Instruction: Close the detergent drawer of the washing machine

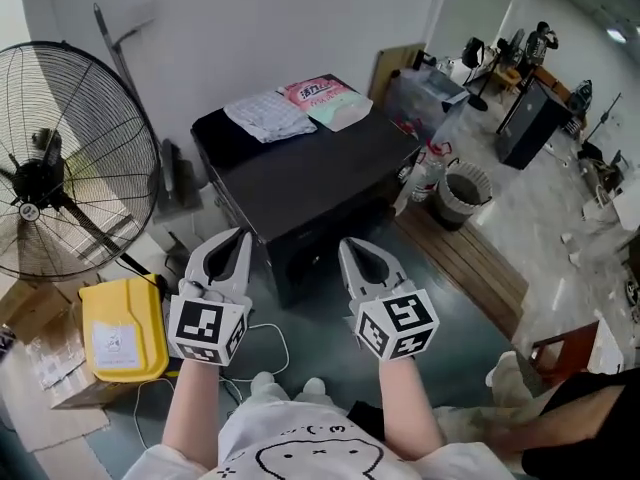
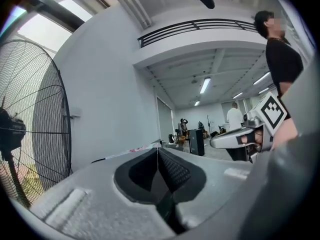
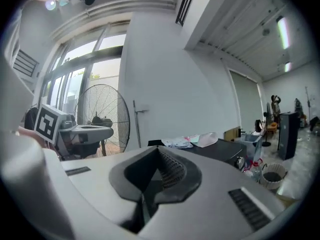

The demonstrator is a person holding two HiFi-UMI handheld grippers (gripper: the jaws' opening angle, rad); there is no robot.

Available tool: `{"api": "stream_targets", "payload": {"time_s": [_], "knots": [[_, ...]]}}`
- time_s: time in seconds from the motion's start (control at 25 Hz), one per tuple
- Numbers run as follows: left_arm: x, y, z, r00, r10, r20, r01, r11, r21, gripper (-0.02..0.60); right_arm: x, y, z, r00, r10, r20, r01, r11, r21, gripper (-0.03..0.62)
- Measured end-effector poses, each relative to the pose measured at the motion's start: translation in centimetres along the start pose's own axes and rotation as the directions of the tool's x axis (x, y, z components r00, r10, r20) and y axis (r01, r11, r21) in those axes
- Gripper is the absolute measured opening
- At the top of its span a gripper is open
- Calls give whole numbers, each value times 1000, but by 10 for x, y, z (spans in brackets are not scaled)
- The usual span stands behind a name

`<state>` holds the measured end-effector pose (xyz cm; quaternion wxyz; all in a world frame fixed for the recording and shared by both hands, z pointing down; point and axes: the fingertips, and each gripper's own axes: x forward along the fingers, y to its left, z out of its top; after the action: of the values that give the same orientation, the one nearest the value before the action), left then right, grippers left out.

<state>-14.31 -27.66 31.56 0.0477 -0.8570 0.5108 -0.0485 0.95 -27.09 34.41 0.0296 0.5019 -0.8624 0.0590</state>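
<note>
1. Closest in the head view is a grey-green floor (image 1: 330,333), with a thin white cable (image 1: 268,340) looping across it below the person's forearms. At the left, a yellow canister (image 1: 122,328) sits on a cardboard box (image 1: 55,373).
2. Further back on the left, a large floor fan (image 1: 60,158) stands against a white wall (image 1: 280,18). To the right lie a wooden pallet (image 1: 470,258), a woven bin (image 1: 462,193) and a clear storage box (image 1: 425,93). In the far right corner are a black case (image 1: 530,123) and some people (image 1: 540,38).
3. The washing machine (image 1: 300,173), black and boxy, stands straight ahead of both tongs, beyond their tips and clear of them. Its flat top carries a folded cloth (image 1: 268,115), a pink packet (image 1: 318,91) and a pale packet (image 1: 342,111). Its front face is dark and in shade, so the detergent drawer cannot be made out in any view.
4. The left tongs (image 1: 240,238) are held level and point toward the machine's near left corner. In the left gripper view the two jaws meet tip to tip, with nothing between them.
5. The right tongs (image 1: 350,244) are held beside the left ones with a gap between them, and aim at the machine's front. The right gripper view shows their jaws pressed fully together, gripping nothing and touching nothing.
</note>
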Motion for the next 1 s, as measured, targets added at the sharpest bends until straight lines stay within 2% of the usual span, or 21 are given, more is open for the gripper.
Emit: {"api": "stream_targets", "payload": {"time_s": [0.24,0.52,0.76,1.0], "knots": [[0,15,21,998,-44,48,43,999,20,17,-13,7,41,992,-105,69,113,987,-115,-3],[2,23,48,989,-93,115,87,995,59,17,-31,8,80,967,-204,154,234,948,-217,-3],[1,26,68,977,-123,172,107,989,100,17,-44,15,106,942,-243,232,308,898,-313,-3],[-2,21,97,958,-154,242,127,984,127,17,-64,15,132,910,-283,303,379,863,-333,-2]]}}
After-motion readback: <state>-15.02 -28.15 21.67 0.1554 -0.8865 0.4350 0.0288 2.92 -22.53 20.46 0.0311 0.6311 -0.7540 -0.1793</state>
